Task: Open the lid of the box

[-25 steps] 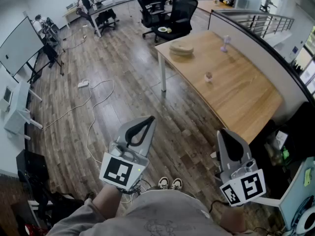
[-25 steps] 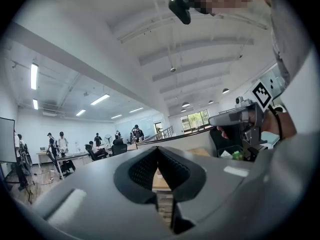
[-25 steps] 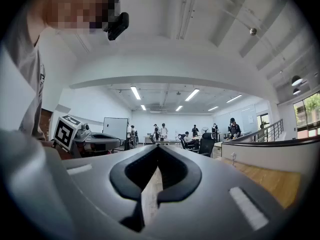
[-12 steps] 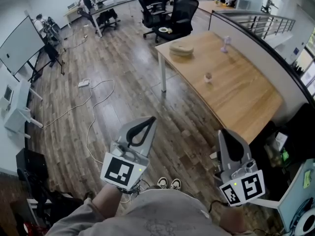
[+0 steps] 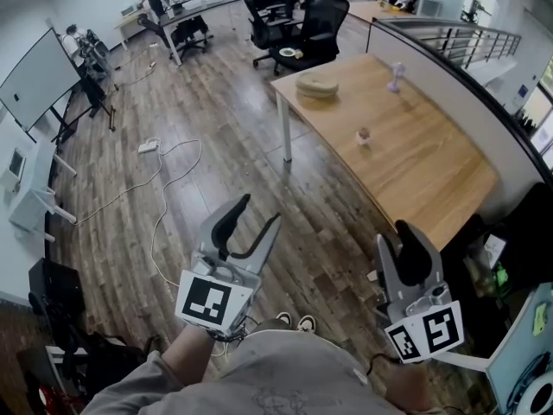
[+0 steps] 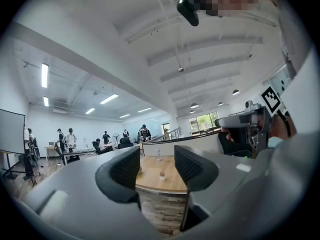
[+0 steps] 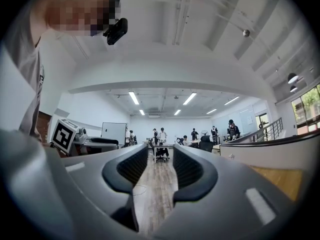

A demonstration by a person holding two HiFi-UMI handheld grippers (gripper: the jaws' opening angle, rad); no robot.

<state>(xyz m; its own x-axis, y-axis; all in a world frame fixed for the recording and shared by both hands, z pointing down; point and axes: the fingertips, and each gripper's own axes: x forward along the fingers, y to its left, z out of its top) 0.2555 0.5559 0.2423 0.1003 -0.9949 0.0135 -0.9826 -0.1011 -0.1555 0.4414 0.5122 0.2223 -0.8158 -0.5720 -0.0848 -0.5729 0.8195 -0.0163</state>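
Black office chairs (image 5: 315, 20) stand beyond the wooden table (image 5: 432, 171).

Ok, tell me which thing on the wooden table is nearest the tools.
The small object alone midway along the wooden table; the round flat box and the pale upright piece sit further off, toward its far end.

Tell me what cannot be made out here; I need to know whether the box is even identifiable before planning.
- Flat round tan object on the long wooden table: head view, too small to tell whether it is a lidded box.
- Small pale pot-like thing on that table: head and left gripper views, too small to identify.
- Dark clutter at the right: head view, shadowed and cut off by the edge.
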